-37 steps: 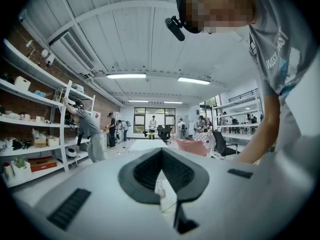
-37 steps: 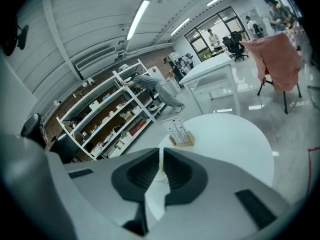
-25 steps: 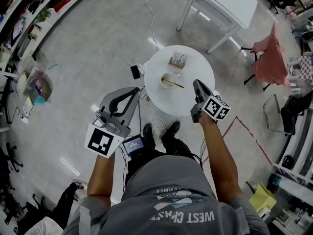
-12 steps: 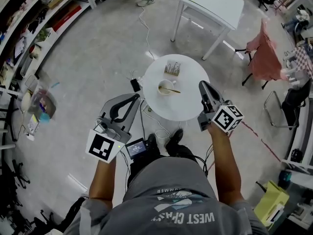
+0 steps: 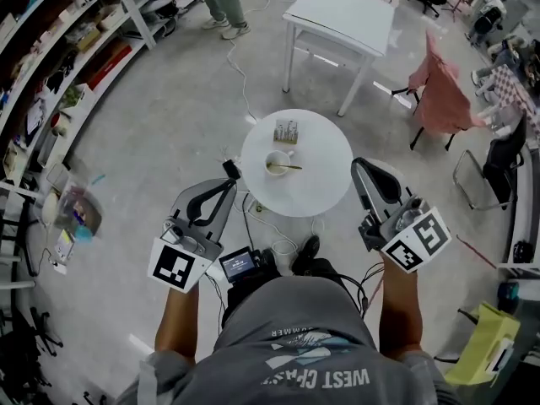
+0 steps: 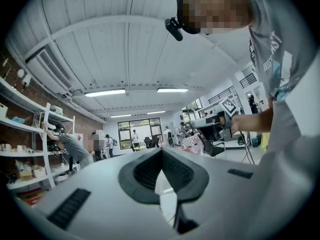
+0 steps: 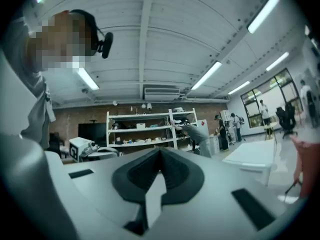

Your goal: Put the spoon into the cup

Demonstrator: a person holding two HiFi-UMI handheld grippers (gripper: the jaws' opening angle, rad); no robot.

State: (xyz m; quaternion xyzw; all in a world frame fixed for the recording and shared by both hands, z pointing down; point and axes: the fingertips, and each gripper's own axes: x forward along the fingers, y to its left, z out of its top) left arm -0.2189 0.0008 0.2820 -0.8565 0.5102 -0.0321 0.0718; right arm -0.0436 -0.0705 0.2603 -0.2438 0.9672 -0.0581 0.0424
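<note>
A white cup (image 5: 276, 164) stands on the round white table (image 5: 325, 184) in the head view. The spoon (image 5: 288, 167) rests in the cup, with its handle sticking out to the right over the rim. My left gripper (image 5: 233, 179) is shut and empty, held low at the table's left edge. My right gripper (image 5: 364, 166) is also shut and empty, raised beside the table's right edge and apart from the cup. In the left gripper view the jaws (image 6: 161, 152) meet at their tips. The right gripper view shows its jaws (image 7: 159, 152) closed the same way, with the room behind.
A small holder (image 5: 286, 131) stands on the round table behind the cup. A square white table (image 5: 342, 13) stands further back, and a chair draped in pink cloth (image 5: 442, 98) is at the right. Shelves (image 5: 67, 66) line the left wall. Cables cross the floor, and people stand in the distance.
My right gripper has risen, rolled and swung right, away from the table edge. The left gripper rose slightly. The table, with the cup and spoon unmoved, looks smaller and farther off.
</note>
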